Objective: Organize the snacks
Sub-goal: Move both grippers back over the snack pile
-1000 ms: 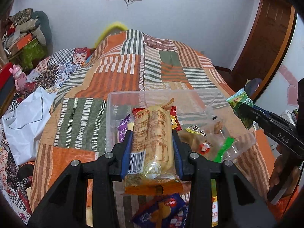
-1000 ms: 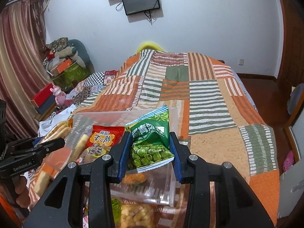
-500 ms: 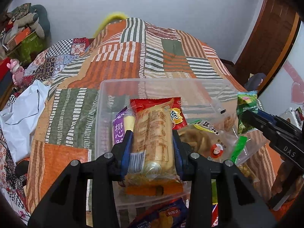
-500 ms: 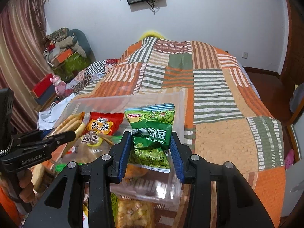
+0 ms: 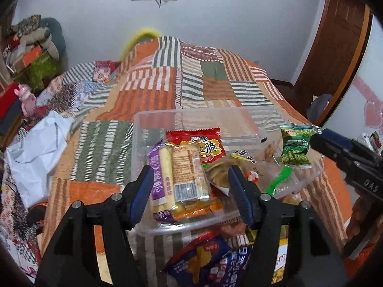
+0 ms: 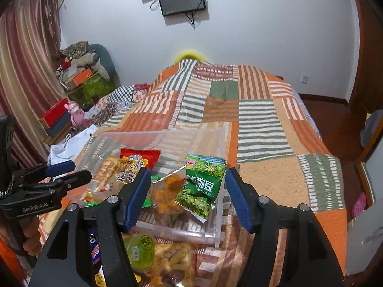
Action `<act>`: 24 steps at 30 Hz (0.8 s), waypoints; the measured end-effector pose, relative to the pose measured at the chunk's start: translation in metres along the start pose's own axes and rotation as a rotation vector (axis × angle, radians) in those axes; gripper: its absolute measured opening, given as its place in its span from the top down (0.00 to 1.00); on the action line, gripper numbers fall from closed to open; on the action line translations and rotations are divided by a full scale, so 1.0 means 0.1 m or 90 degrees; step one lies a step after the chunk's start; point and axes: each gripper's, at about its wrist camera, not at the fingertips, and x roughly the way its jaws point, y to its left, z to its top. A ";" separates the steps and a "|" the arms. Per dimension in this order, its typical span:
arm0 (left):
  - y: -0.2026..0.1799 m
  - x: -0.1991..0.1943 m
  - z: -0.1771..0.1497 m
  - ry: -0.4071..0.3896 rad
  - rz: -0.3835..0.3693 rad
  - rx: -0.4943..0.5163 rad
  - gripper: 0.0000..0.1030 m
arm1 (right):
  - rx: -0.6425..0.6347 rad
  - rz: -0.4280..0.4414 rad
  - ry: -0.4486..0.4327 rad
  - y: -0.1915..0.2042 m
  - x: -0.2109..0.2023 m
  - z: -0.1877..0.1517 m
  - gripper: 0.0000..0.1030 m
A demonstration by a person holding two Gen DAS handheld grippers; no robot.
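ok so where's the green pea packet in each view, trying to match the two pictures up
Left wrist view: the green pea packet is at right of centre, by the clear bin's right wall, just left of the right gripper.
Right wrist view: the packet sits at centre, between the right gripper's opening jaws, no pad touching it.
Shared landmark: the red snack bag lying in the bin, left of the packet in both.

Snack packets (image 5: 189,172) lie in the bin (image 5: 191,117) on the bedspread (image 5: 148,91).

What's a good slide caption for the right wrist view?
Right gripper opening over the clear plastic bin, green pea packet lying free between its jaws.
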 end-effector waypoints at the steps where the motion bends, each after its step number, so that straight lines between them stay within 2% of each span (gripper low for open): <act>1: -0.01 -0.05 -0.02 -0.006 0.006 0.006 0.38 | -0.003 -0.003 -0.008 0.02 -0.05 0.00 0.32; 15: 0.06 -0.57 -0.31 -0.020 0.022 0.012 0.37 | -0.018 0.018 -0.042 0.19 -0.51 -0.14 0.28; 24: 0.19 -0.81 -0.62 -0.014 0.036 0.008 0.36 | -0.013 0.037 -0.029 0.30 -0.64 -0.38 0.27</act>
